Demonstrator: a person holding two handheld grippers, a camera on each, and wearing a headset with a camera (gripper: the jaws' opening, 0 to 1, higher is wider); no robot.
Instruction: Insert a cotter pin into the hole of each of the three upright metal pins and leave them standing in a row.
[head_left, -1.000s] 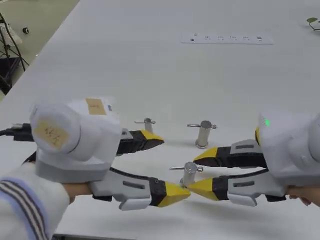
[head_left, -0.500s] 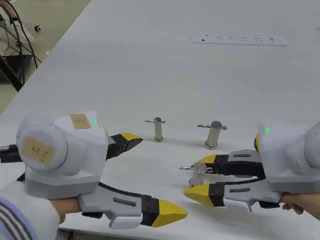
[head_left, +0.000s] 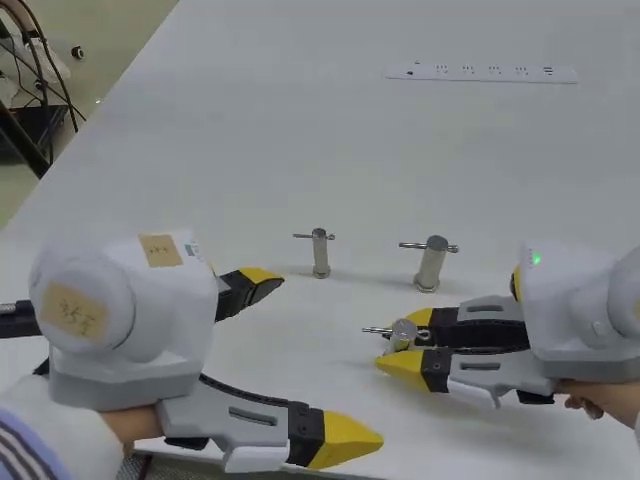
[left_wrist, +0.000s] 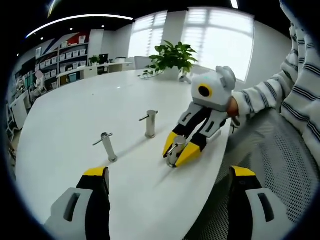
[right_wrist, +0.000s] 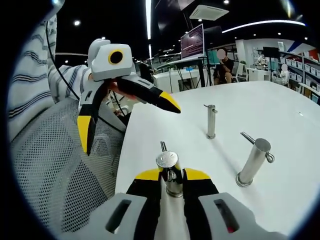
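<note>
Spreading wide beneath everything is a smooth white counter (head_left: 400, 150). Left of the near pin, the left gripper (head_left: 320, 360) gapes fully and holds nothing. The right gripper (head_left: 400, 342) is clamped on the near pin (head_left: 404, 329), a short polished steel cylinder with its long axis vertical. Beyond the near pin stand a far-left pin (head_left: 320, 256) and a far-right pin (head_left: 432, 266). A thin wire cotter pin (head_left: 378, 330) crosses the near pin's head, as on the others. The likely next move is to push the near pin away into their row.

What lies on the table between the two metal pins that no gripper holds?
Nothing. The head view shows bare white table between the thinner pin and the thicker pin.
</note>
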